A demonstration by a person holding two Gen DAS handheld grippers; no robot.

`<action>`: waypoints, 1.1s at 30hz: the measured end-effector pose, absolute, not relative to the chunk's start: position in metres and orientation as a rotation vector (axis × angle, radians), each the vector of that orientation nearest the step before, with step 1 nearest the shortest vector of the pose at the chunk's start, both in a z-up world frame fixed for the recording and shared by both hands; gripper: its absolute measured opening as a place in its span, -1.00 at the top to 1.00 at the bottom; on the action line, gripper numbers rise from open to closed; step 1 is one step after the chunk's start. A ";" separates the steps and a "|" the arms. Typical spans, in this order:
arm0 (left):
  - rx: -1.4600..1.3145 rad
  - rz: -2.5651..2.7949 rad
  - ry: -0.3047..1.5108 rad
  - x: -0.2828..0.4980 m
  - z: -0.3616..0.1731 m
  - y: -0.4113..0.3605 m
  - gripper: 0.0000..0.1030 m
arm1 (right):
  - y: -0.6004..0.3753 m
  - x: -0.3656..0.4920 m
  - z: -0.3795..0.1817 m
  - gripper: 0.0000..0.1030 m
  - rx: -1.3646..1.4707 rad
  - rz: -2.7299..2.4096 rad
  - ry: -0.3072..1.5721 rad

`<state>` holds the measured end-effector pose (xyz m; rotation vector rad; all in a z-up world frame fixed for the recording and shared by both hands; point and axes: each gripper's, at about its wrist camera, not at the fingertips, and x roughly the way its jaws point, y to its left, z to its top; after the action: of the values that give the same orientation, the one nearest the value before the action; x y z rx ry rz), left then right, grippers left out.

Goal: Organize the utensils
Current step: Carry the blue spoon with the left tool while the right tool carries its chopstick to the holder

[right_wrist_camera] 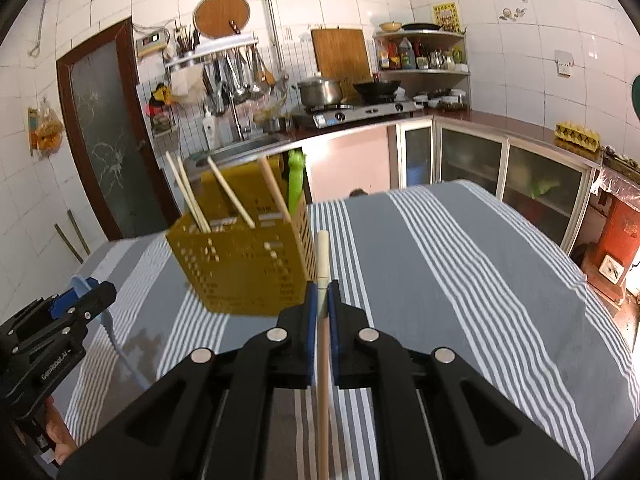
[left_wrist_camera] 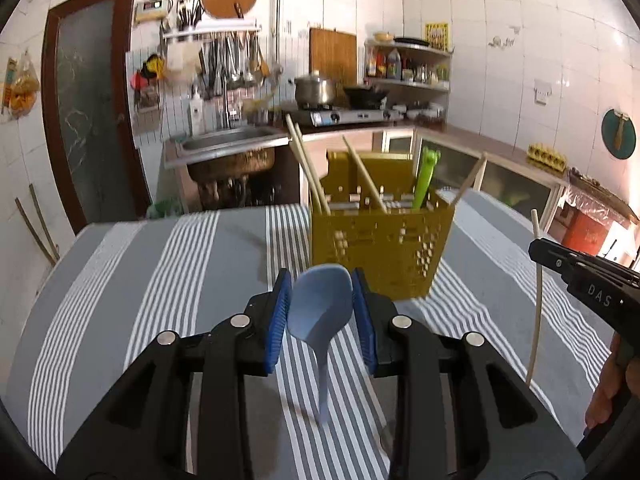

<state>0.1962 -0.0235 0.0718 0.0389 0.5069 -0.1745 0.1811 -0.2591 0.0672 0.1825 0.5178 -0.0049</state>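
Note:
A yellow perforated utensil basket [left_wrist_camera: 376, 252] [right_wrist_camera: 244, 268] stands on the grey striped tablecloth [left_wrist_camera: 180, 280] [right_wrist_camera: 460, 280], holding several chopsticks [left_wrist_camera: 306, 168] and a green utensil [left_wrist_camera: 426, 176]. My left gripper [left_wrist_camera: 320, 300] is shut on the bowl of a light blue spoon [left_wrist_camera: 320, 304], whose handle hangs down toward the cloth. My right gripper [right_wrist_camera: 322, 300] is shut on a pale chopstick [right_wrist_camera: 323, 356] held upright; it also shows at the right edge of the left wrist view [left_wrist_camera: 538, 300]. Both grippers hover above the table, short of the basket. The left gripper [right_wrist_camera: 80, 300] shows at the lower left of the right wrist view.
Behind the table are a steel sink [left_wrist_camera: 228, 140], a gas stove with a pot [left_wrist_camera: 316, 90] and a wok, a corner shelf of bottles [right_wrist_camera: 420, 56], and glass-fronted cabinets [right_wrist_camera: 520, 184]. A dark door [left_wrist_camera: 88, 120] is at the left. A hand [left_wrist_camera: 612, 392] grips the right tool.

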 end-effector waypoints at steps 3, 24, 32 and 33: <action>0.021 -0.174 0.481 0.200 0.080 -0.022 0.42 | -0.260 0.182 0.075 0.88 0.193 -0.003 0.486; -0.022 -0.168 0.312 0.225 0.140 -0.021 0.42 | -0.254 0.192 0.136 0.88 0.138 -0.014 0.294; -0.019 -0.151 0.262 0.240 0.160 -0.026 0.42 | -0.250 0.204 0.165 0.88 0.126 -0.003 0.231; -0.014 -0.147 0.254 0.242 0.162 -0.027 0.42 | -0.249 0.205 0.170 0.88 0.124 0.001 0.216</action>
<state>0.2423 -0.0267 0.1624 -0.0140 0.2543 -0.1470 0.2049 -0.2488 0.1701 0.1236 0.2163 0.0011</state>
